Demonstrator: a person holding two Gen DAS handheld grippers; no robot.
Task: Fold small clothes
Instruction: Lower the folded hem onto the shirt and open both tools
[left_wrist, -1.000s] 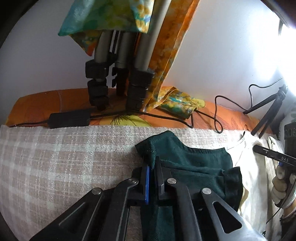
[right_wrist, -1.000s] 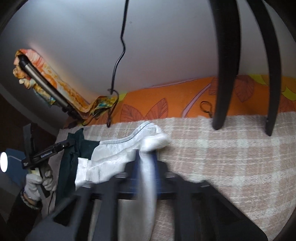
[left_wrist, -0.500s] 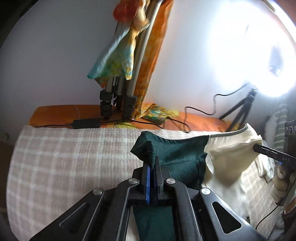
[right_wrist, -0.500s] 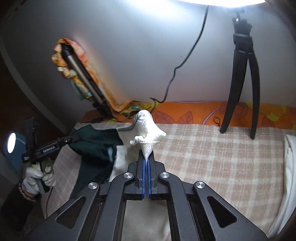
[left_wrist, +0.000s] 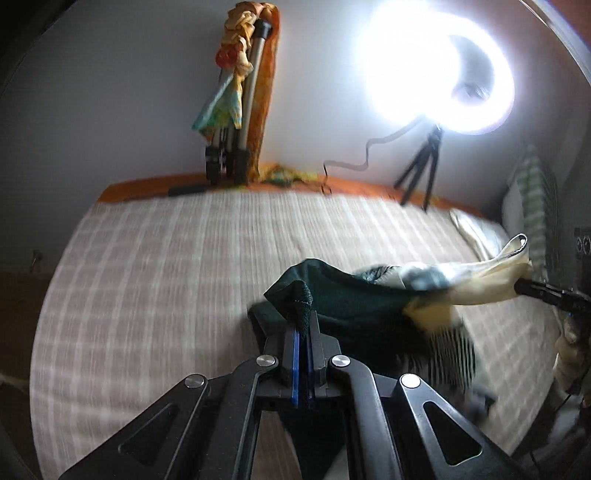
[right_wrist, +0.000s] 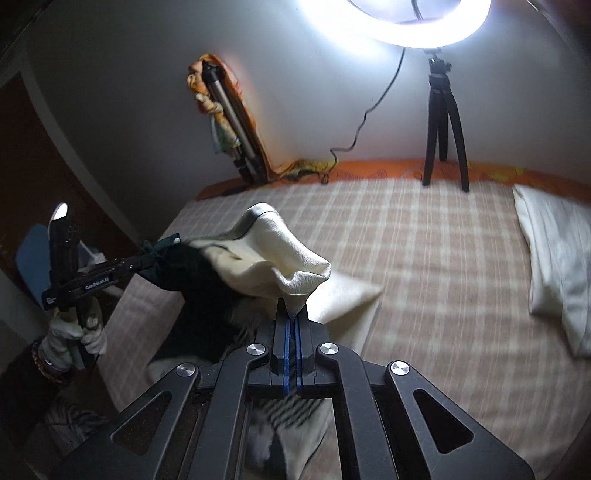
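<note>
Garment (left_wrist: 354, 306) two-tone, dark green and cream, held up off the bed (left_wrist: 177, 266) between my two tongs. My left tongs (left_wrist: 303, 332) are clenched on the dark green corner, fabric bunched above the blue pads. My right tongs (right_wrist: 290, 325) are clenched on the cream corner, which stands up in a peak over the tips. In the right wrist view the cloth spans from my right tongs over to my left tongs (right_wrist: 147, 258), green end at the left, cream end near me. Lower part hangs down; a striped black-and-white bit (left_wrist: 448, 350) shows under it, blurred, cannot tell what it is. Gloved left hand (right_wrist: 79, 332) grips the left handle. Bed has a beige checked cover with an orange patterned sheet (right_wrist: 376, 170) along the wall. White pillow (right_wrist: 554, 266) at right on the bed. Ring light (right_wrist: 399, 22) lit, on a small black tripod (right_wrist: 445, 122) at the far edge. Folded metal tripod (left_wrist: 236, 122) wrapped in orange cloth leans on the wall.
</note>
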